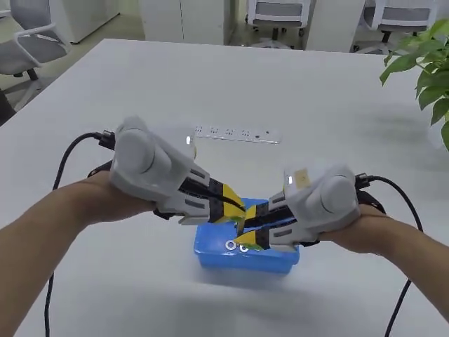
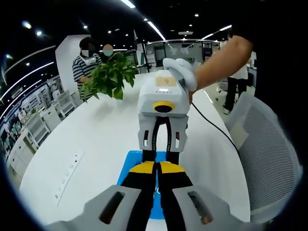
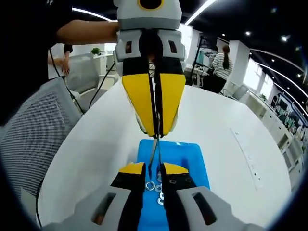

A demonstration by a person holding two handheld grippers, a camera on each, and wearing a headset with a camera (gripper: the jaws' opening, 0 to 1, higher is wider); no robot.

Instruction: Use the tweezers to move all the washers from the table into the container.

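White worktop [image 1: 210, 91], blue container [image 1: 210, 254] near the front edge, both tools meeting nose to nose right above it.

Left tool [image 1: 235, 209]: yellow jaws together, clamped on the tweezers [image 3: 154, 151]. In the right gripper view the thin metal legs hang out of its tip, pointing down toward the container floor.

Right tool [image 3: 153, 169]: jaws a narrow gap apart, with the lower end of the tweezers standing in that gap. Cannot tell whether the pads press on the legs or only flank them.

Washers [image 3: 150, 186]: at least two small metal rings lie inside the container, on its blue floor, just under the tweezers' tip. Head view shows them as pale rings at the near side of the container, partly hidden by the right tool.

White power strip [image 1: 235, 133] lies flat on the worktop beyond the tools, well apart from the container. Leafy green plant [image 1: 424, 63] at the right edge. Cables trail back from both tools past the person's forearms.
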